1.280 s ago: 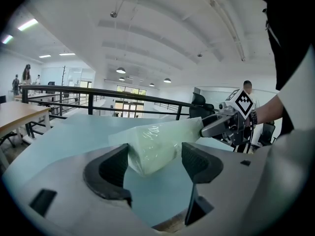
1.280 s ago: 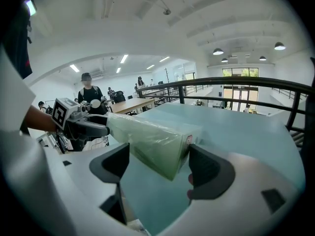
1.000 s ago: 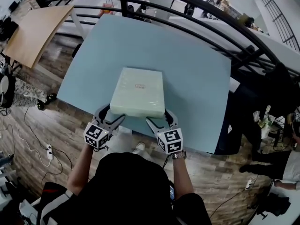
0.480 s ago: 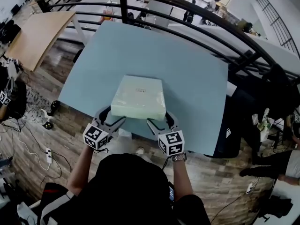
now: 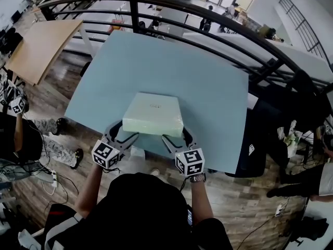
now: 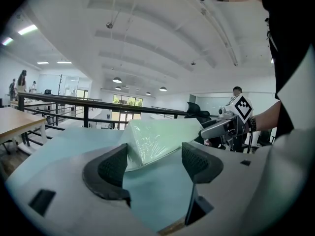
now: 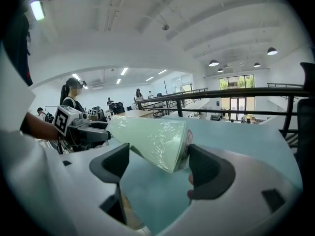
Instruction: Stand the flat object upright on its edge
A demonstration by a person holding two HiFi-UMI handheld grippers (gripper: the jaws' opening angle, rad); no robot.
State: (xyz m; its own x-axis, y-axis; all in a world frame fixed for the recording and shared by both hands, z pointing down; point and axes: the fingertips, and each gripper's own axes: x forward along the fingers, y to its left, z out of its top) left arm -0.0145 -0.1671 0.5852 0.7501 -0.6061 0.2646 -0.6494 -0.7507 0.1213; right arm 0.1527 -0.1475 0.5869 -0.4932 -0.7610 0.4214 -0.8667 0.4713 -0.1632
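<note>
A flat pale green box (image 5: 153,113) wrapped in clear film lies on the light blue table (image 5: 208,82), close to its near edge. Its near side is tipped up off the tabletop. My left gripper (image 5: 123,133) is at the box's near left corner and my right gripper (image 5: 174,135) at its near right corner. In the left gripper view the box (image 6: 155,136) pokes its corner between the wide-apart jaws of the left gripper (image 6: 155,163). In the right gripper view the box (image 7: 152,136) sits likewise in the right gripper (image 7: 160,168). Both stand open.
A black metal railing (image 5: 208,20) curves round the table's far side. A wooden table (image 5: 36,40) stands at far left, a person (image 5: 21,134) on the floor below at left. A dark chair (image 5: 265,134) is by the table's right edge.
The box's near side has tipped up a little higher between the two grippers. A person has come into view at the left.
</note>
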